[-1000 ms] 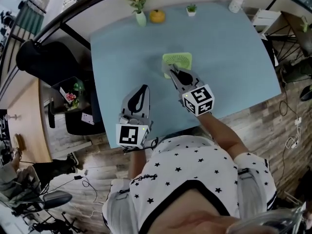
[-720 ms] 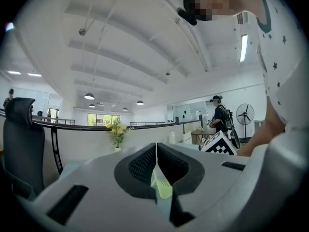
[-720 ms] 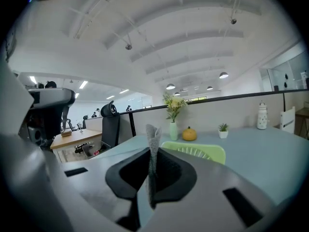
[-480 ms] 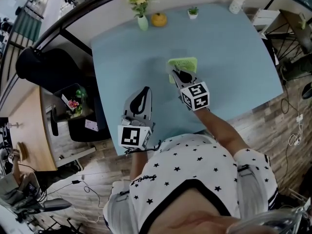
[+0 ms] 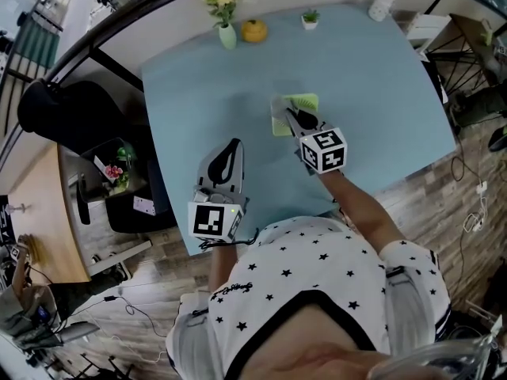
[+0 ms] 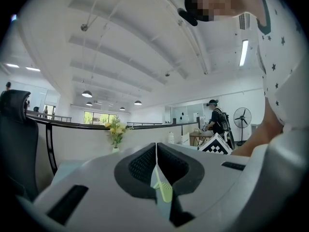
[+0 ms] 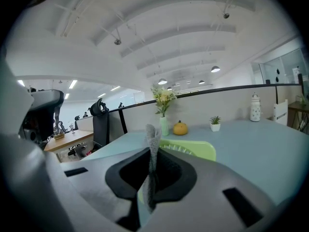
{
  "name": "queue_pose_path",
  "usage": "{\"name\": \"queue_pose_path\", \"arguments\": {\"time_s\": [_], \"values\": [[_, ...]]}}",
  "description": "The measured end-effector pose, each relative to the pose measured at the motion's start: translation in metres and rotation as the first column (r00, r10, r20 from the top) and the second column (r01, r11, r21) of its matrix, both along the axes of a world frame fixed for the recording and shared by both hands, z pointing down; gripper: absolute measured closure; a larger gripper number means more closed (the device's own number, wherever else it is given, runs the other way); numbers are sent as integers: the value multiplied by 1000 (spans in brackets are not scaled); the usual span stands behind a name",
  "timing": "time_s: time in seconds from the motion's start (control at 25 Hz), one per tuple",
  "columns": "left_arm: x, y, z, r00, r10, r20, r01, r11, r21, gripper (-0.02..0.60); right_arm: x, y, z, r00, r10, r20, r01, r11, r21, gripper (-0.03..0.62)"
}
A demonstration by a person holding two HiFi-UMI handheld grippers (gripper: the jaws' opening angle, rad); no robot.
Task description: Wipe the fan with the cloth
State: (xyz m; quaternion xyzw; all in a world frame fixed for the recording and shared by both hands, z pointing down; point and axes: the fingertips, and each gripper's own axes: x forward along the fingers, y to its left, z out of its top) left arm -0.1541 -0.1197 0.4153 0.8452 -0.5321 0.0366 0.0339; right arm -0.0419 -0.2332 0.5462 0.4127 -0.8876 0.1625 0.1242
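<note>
- Two grippers show — the right gripper (image 5: 291,117) is at the green fan (image 5: 306,101) mid-desk, its fingers pinching the cloth (image 7: 152,144) by the fan's left side.
- Left gripper (image 5: 232,147) hangs over the desk's (image 5: 380,77) near edge, fingers pressed together, empty.
- Wiping looks barely begun — most of the fan is probably left.

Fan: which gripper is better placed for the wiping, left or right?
Right. The right gripper is shut on the cloth at the green fan. The left gripper is shut, empty, and well apart from the fan.
</note>
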Motion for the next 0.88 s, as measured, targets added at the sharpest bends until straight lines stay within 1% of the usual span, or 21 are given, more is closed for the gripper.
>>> {"name": "queue_pose_path", "arguments": {"time_s": [0.32,0.64,0.76,0.88], "values": [[9,1,4,1000,15,-19,-15,1000,-2,549,49,-8,0,994,102,-25,-101,995,15,576],[28,-4,0,1000,27,-2,-27,1000,4,549,103,-13,9,981,192,-30,-192,981,-8,577],[33,-4,-2,1000,21,-4,-21,1000,1,549,116,-11,14,979,200,-38,-201,979,-21,577],[40,-4,-4,999,34,-15,-34,999,5,549,123,-9,16,980,192,-48,-193,981,-21,577]]}}
